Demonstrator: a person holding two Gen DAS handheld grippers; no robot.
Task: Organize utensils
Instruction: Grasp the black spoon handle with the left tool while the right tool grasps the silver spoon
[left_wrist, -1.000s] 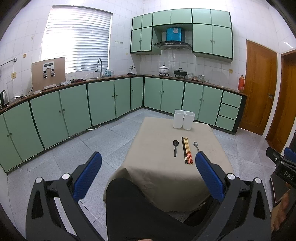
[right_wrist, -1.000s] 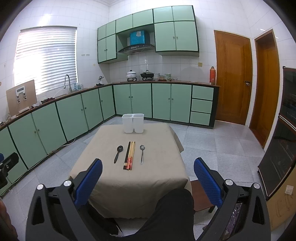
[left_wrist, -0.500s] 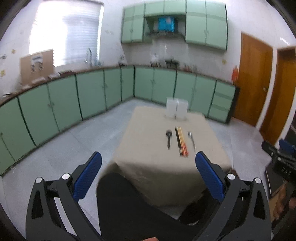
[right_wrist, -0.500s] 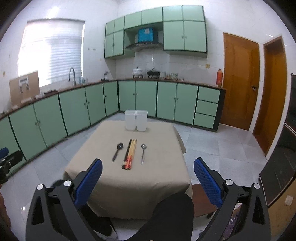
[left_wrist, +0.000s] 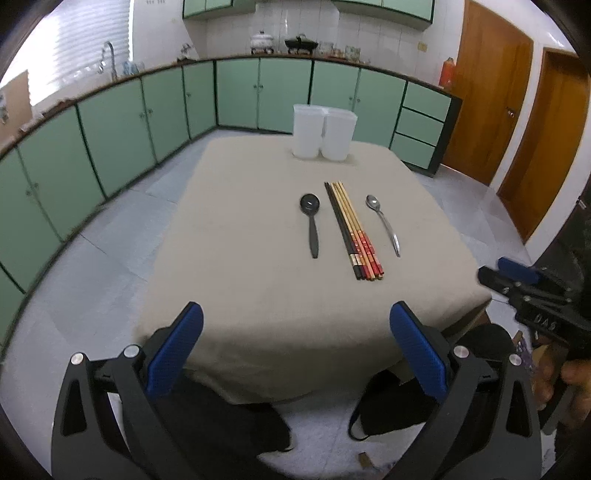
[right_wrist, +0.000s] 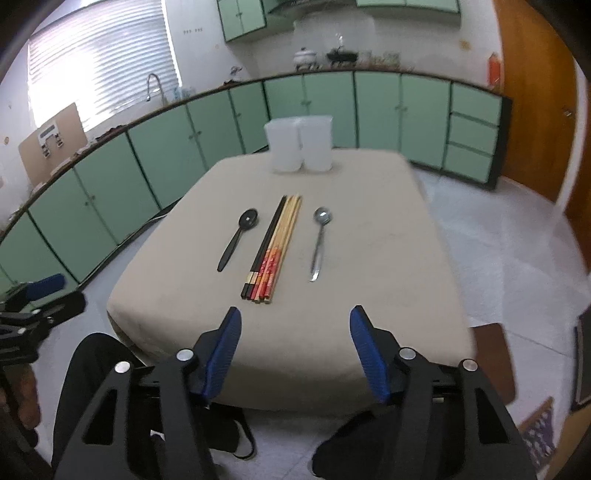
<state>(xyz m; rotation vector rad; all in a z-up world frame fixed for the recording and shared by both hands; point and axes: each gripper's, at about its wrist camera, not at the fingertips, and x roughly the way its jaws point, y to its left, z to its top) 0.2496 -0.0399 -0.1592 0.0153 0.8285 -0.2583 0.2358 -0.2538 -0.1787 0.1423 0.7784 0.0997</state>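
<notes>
desk (right_wrist: 369, 302) cloth-covered, ahead of both | white holder (right_wrist: 299, 147) at far edge, likely two bins, blurred | chopsticks (right_wrist: 275, 247) bundled dead ahead of right gripper (right_wrist: 295, 339), black spoon (right_wrist: 238, 238) left, metal spoon (right_wrist: 319, 242) right | left gripper (left_wrist: 295, 336) agape, empty | right agape, empty | approach low, pinch across handles.

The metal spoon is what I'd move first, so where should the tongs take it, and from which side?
Probably the thin handle of the metal spoon, near its middle, from straight above with the fingers across it. It lies flat on the tablecloth, bowl toward the white containers, apart from the chopsticks. The open right tongs look nearer.
</notes>
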